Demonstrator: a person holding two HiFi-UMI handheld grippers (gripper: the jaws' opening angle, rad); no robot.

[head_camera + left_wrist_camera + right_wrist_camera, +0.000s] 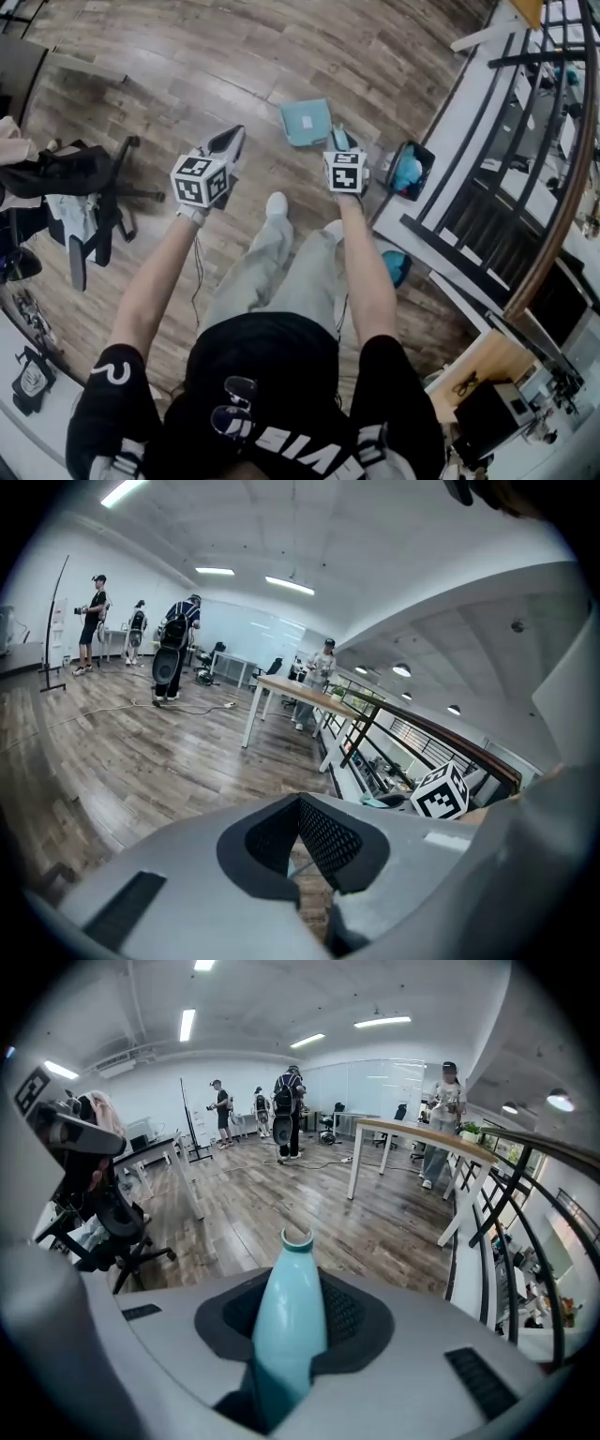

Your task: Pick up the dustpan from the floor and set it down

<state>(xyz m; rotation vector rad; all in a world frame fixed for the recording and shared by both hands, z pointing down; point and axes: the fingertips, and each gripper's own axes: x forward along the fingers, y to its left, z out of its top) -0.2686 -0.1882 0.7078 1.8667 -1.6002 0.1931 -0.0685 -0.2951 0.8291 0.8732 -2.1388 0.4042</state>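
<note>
The teal dustpan [307,122] shows in the head view just ahead of my feet, low over the wooden floor; I cannot tell whether it touches the floor. Its long teal handle [289,1326] runs up between the jaws of my right gripper [291,1312], which is shut on it. In the head view the right gripper [339,142] sits just right of the pan. My left gripper [225,142] hangs to the left of the dustpan, apart from it. Its pads meet at the tips with nothing between them [300,803].
A black office chair [89,192] draped with clothes stands on the left. A dark bin [411,169] with something teal in it sits by the black railing [487,220] on the right. Several people and a wooden-topped table [422,1136] are far off across the room.
</note>
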